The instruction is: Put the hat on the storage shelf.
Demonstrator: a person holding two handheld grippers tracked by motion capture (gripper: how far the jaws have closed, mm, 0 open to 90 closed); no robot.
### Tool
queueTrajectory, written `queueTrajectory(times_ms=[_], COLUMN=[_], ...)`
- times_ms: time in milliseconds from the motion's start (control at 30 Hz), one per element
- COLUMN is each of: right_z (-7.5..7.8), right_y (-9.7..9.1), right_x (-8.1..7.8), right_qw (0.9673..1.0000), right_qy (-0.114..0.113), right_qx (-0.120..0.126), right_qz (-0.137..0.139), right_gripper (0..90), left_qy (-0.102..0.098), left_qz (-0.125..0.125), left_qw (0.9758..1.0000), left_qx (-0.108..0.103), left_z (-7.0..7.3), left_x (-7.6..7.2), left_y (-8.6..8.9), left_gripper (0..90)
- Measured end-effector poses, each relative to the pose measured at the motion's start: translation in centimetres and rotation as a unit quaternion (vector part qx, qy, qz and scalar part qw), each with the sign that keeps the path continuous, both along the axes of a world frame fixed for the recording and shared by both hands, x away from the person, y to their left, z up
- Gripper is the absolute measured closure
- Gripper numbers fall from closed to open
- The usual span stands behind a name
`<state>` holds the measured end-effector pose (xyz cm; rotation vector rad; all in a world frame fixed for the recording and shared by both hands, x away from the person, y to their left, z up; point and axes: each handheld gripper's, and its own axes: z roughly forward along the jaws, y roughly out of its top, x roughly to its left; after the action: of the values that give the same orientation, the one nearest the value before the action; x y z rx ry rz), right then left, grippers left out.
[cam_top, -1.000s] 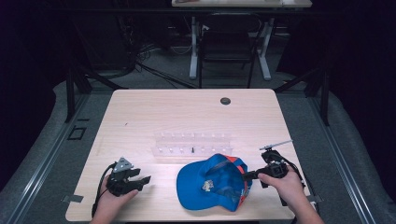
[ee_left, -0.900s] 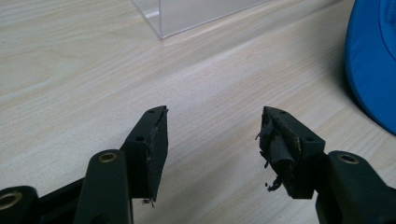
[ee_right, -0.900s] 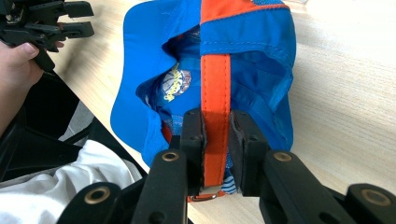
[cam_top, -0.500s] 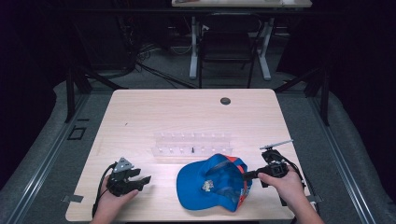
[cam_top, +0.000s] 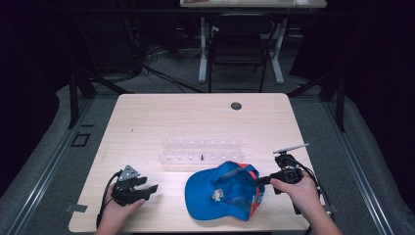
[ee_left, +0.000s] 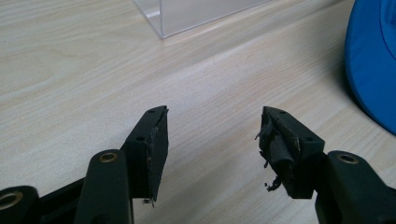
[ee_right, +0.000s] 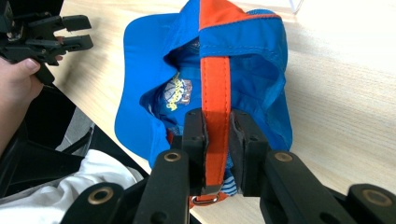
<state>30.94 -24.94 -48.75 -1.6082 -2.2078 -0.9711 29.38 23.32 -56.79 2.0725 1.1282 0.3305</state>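
A blue cap (cam_top: 222, 196) with orange trim lies on the wooden table (cam_top: 195, 122) near the front edge, its brim toward the left. In the right gripper view the cap (ee_right: 149, 88) shows its inside, and an orange strap (ee_right: 215, 88) runs back into my right gripper (ee_right: 217, 140), whose pads are shut on it. From above, the right gripper (cam_top: 262, 181) sits at the cap's right rim. My left gripper (cam_top: 149, 190) rests at the table's front left, jaws open and empty, left of the brim. Its own view shows the left gripper (ee_left: 212, 135) over bare wood, with the cap (ee_left: 371, 60) at the right.
A clear plastic rack (cam_top: 201, 152) stands behind the cap, and its corner (ee_left: 196, 14) shows in the left gripper view. A small dark disc (cam_top: 236, 105) lies near the table's far edge. A chair and table legs stand beyond the table.
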Motion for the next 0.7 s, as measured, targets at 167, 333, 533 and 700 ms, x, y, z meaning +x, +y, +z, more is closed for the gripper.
queueTrajectory(times_ms=[167, 333, 533, 700], right_z=[0.6, 1.2, 1.7, 2.2], right_y=[0.1, 0.3, 0.5, 0.4], right_x=[0.0, 0.1, 0.3, 0.5], right_qw=[0.9999, 0.9993, 0.9976, 0.9955], right_qy=[0.003, 0.014, 0.031, 0.039], right_qx=[0.013, 0.034, 0.062, 0.087], right_qz=[0.003, 0.002, 0.003, 0.0], right_gripper=[77.5, 77.6, 77.7, 77.8], left_qy=[-0.001, -0.001, -0.001, -0.001], left_qz=[0.0, 0.001, 0.001, 0.001], left_qw=[1.0, 1.0, 1.0, 1.0], left_qx=[0.0, -0.002, -0.001, -0.001], left_z=[0.0, 0.0, 0.0, 0.0], left_x=[0.0, 0.0, 0.0, 0.0], left_y=[0.0, 0.0, 0.0, 0.0], left_gripper=[42.7, 42.6, 42.6, 42.7])
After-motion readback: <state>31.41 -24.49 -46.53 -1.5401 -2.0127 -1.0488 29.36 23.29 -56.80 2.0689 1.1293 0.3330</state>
